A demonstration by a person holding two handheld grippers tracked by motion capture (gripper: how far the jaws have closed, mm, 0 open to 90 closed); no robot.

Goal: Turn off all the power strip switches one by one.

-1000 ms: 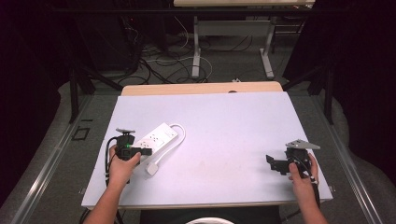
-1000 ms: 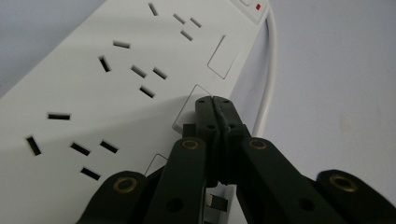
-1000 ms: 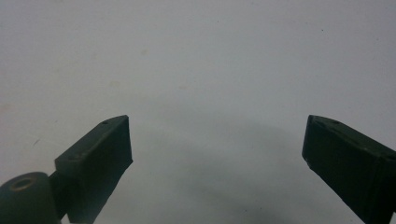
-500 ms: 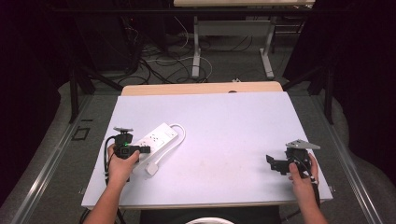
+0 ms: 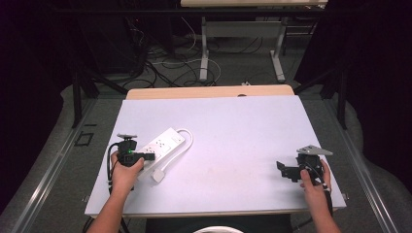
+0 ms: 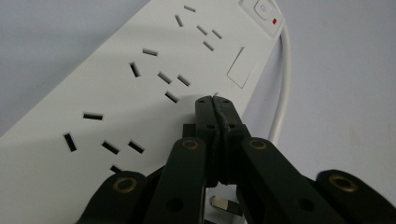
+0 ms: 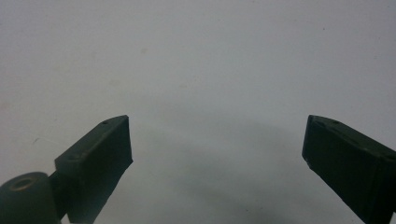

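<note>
Your left gripper (image 6: 215, 105) has its fingers (image 6: 205, 116) pressed tight together, with nothing pinched between them. The tips hang just above the top of the white power strip (image 6: 140, 93), near its middle sockets. The strip lies flat on the left side of the table (image 5: 233, 126), slanting away from you, and its white cord (image 5: 182, 145) loops around the far end and comes back to the plug (image 5: 158, 175) near your left hand (image 5: 124, 172). If you want the plug, I think you need to spread these fingers first, then come down with one finger on each side of it and squeeze on the body, not the metal pins. Go slow so the strip does not slide. Your right gripper (image 7: 217, 158) has its fingers (image 7: 100, 158) spread wide over bare table, far from the strip, so it could come over and hold the strip steady. The left gripper view lets you see the socket slots, the switch (image 6: 262, 9) with a small red mark beside it, and a metal pin (image 6: 224, 205) of the plug peeking out under the fingers. The high view is too far away for those small things, but it tells you where both hands are, how the cord bends, and that the right gripper (image 5: 286, 170) sits on the other side of the table.
</note>
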